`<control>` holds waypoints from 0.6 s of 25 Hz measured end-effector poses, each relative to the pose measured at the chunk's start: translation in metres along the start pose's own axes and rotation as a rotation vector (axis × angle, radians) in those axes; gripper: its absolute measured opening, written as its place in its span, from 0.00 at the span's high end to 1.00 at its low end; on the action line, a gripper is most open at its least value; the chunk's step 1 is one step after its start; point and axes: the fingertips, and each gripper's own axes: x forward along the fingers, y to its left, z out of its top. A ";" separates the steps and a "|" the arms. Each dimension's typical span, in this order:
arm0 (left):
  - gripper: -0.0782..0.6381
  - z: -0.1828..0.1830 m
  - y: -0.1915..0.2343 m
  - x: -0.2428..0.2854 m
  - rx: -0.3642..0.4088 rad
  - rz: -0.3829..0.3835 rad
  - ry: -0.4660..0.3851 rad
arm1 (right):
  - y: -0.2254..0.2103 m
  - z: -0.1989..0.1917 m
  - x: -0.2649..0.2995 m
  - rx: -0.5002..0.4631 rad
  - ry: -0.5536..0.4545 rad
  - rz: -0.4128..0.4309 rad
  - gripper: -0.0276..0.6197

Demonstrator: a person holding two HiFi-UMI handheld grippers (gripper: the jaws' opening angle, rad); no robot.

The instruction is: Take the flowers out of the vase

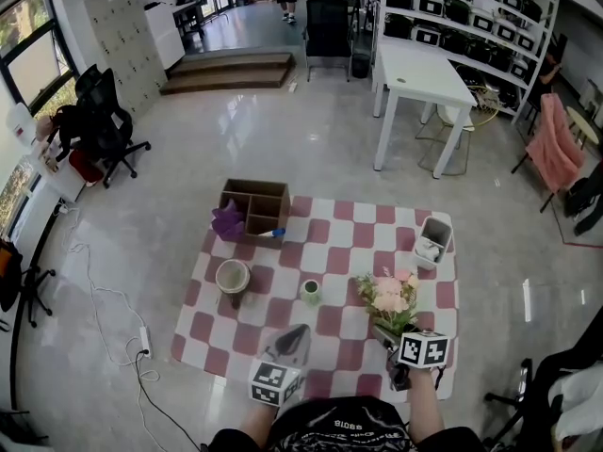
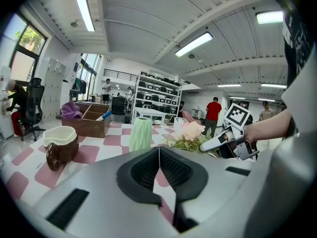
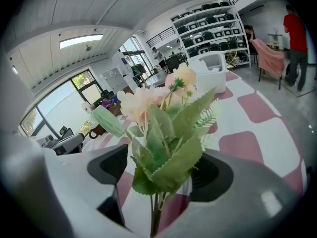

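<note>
Pink flowers [image 1: 391,298] lie on the checked cloth [image 1: 339,224], right of the green vase [image 1: 310,291] and out of it. Blooms point far. The near stems sit between the right hand-held gripper's [image 1: 386,337] wide-open, unpressing jaws. The left hand-held gripper [image 2: 159,155], closed and empty, is farther off.

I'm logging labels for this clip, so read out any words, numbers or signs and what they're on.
Nothing reads clearly.
Black shirt: white print, too blurred to read.
Shelf bins: white labels, too small to read.
Marker cubes: black-and-white squares, no letters.
</note>
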 end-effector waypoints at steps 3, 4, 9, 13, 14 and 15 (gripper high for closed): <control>0.87 -0.004 0.001 -0.001 0.001 0.000 0.004 | -0.001 0.003 -0.002 -0.003 -0.018 -0.025 0.33; 0.87 -0.005 0.001 -0.001 0.001 -0.001 0.005 | -0.001 0.004 -0.004 -0.008 -0.025 -0.031 0.31; 0.87 -0.004 0.003 -0.004 0.004 0.000 0.002 | -0.006 0.007 -0.015 -0.025 -0.053 -0.084 0.26; 0.87 0.003 0.002 -0.009 0.008 0.001 -0.008 | -0.005 0.026 -0.037 -0.019 -0.121 -0.117 0.23; 0.87 0.002 0.002 -0.010 0.009 0.002 -0.009 | 0.000 0.031 -0.043 -0.032 -0.142 -0.105 0.23; 0.87 0.003 0.001 -0.011 0.009 0.002 -0.012 | 0.004 0.036 -0.049 -0.048 -0.161 -0.097 0.23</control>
